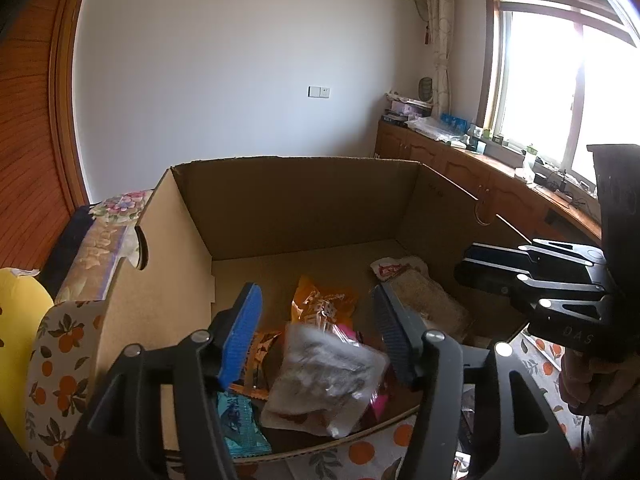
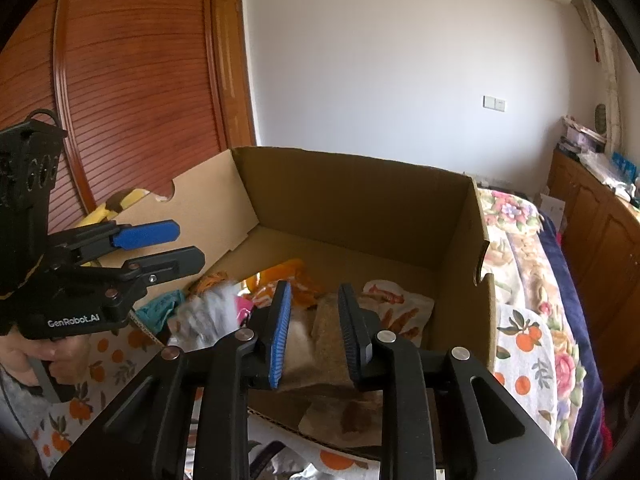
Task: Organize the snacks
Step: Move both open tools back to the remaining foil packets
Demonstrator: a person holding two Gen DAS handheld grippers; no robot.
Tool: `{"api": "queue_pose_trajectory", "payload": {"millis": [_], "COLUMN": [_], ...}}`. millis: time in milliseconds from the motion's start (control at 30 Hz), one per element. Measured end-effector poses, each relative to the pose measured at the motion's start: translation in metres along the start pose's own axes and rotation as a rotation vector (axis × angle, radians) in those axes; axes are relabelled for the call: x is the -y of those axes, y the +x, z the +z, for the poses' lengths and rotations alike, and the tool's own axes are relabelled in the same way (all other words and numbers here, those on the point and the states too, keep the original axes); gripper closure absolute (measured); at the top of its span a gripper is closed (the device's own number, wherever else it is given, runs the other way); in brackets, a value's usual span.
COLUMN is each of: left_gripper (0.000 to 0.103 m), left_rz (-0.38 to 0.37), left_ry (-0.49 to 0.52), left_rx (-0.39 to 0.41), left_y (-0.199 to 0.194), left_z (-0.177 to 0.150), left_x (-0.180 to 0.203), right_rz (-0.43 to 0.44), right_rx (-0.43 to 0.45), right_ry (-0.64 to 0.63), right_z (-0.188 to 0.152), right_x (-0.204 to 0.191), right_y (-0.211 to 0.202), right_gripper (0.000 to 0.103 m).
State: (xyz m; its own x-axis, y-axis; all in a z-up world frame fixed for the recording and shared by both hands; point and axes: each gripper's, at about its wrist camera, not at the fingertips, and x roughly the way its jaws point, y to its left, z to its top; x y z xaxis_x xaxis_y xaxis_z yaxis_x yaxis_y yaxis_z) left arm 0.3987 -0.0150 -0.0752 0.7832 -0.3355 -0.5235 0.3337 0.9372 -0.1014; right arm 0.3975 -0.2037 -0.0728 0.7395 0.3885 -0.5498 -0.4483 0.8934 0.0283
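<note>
An open cardboard box [image 1: 304, 212] [image 2: 352, 204] holds several snack packs. My left gripper [image 1: 316, 332] is open above its near edge. A clear silvery pack [image 1: 324, 380] [image 2: 208, 316] looks blurred between and below the fingers, apart from both pads. Under it lie an orange pack [image 1: 324, 304], a teal pack [image 1: 240, 424] and a tan pack with a white and red top [image 1: 420, 292]. My right gripper [image 2: 312, 332] is open over the tan pack [image 2: 332, 340], touching nothing. It also shows in the left wrist view [image 1: 472, 266], over the box's right wall.
The box sits on an orange-print cloth [image 1: 60, 344] [image 2: 528, 344] over a floral bedspread [image 2: 516, 232]. A yellow cushion [image 1: 20, 320] is at the left. Wooden cabinets [image 1: 460, 164] run under the window at the right. A slatted wooden door [image 2: 132, 72] stands behind.
</note>
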Motion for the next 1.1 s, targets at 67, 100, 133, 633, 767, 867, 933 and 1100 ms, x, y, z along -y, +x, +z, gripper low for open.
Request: {"api": "queue_pose_trajectory", "payload": {"millis": [67,100,133,633,767,867,933,1100], "left_gripper": [0.044,0.044,0.044,0.036,0.035,0.034,0.034,0.034], "left_rz": [0.001,0.0,-0.001,-0.018,-0.008,-0.001,0.003,-0.002], "left_ry": [-0.003,-0.006,-0.01,0.034,0.05,0.058,0.065,0.072], "left_rx": [0.002,0.002,0.003,0.063,0.058,0.049,0.043,0.022], "left_y": [0.0,-0.001,-0.002,-0.053,-0.07,-0.083,-0.09,-0.1], "left_z": [0.0,0.001,0.001,0.008,0.004,0.0,-0.004,-0.016], "left_x": [-0.001,-0.002,-0.002,0.021,0.024,0.025,0.027,0.031], "right_rz": [-0.005,-0.008,-0.009,-0.043,-0.06,-0.066,-0.068,-0.073], "right_rx": [0.002,0.004,0.008,0.072,0.06,0.047,0.041,0.016], "right_ry": [0.0,0.001,0.003,-0.016,-0.026,-0.026,-0.027,-0.03], "right_z": [0.0,0.0,0.001,0.01,0.005,-0.001,-0.004,-0.013], "right_x": [0.0,-0.001,0.0,-0.012,-0.018,-0.022,-0.027,-0.033], "right_y": [0.0,-0.001,-0.003,-0.082,-0.097,-0.109,-0.118,-0.133], "right_gripper": [0.078,0.078,0.078,0.071,0.07,0.069,0.068,0.065]}}
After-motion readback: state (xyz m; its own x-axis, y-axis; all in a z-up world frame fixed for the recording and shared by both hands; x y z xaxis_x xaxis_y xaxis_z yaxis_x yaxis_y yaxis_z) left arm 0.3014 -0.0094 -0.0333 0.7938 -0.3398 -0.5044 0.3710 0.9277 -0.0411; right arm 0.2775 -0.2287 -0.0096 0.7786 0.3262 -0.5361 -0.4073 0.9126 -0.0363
